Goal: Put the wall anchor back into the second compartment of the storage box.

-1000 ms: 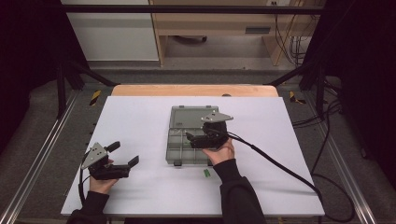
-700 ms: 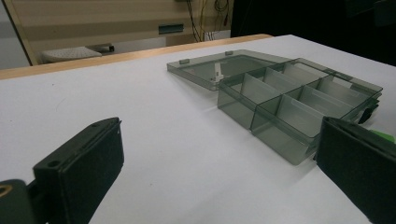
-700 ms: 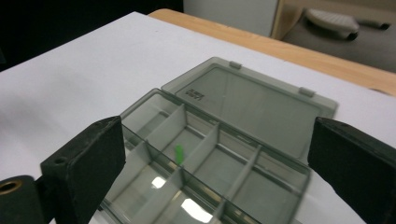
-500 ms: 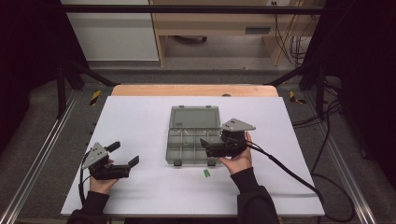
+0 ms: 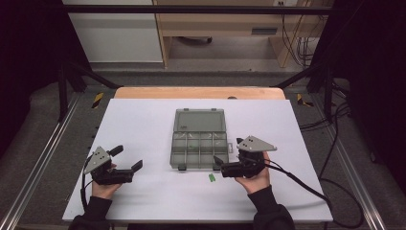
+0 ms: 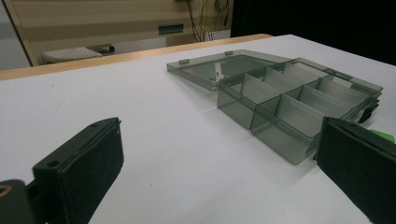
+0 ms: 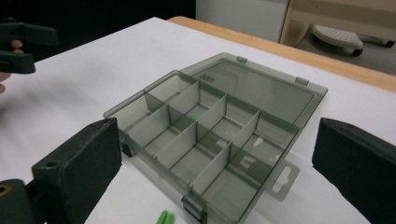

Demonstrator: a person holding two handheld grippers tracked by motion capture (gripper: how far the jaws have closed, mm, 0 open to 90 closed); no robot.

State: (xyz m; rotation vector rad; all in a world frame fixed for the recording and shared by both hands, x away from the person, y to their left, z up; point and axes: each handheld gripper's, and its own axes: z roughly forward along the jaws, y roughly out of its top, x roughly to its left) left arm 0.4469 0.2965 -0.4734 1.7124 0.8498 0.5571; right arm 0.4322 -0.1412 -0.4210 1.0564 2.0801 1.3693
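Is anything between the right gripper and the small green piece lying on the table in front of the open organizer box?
Nothing visible. The right gripper, jaws open, sits just right of the small green piece; bare white table between. The translucent grey compartment box lies behind.

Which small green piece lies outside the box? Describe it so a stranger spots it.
Start at the grey compartment box, open mid-table. Just off its near edge, beside the right gripper, lies a small green piece on the white table. Another green piece sits inside a compartment.

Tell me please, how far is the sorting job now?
Done: the box lies open, and one green piece sits in a compartment. In hand: nothing; the right hand-held gripper is open beside the box. Left: the green piece on the table.
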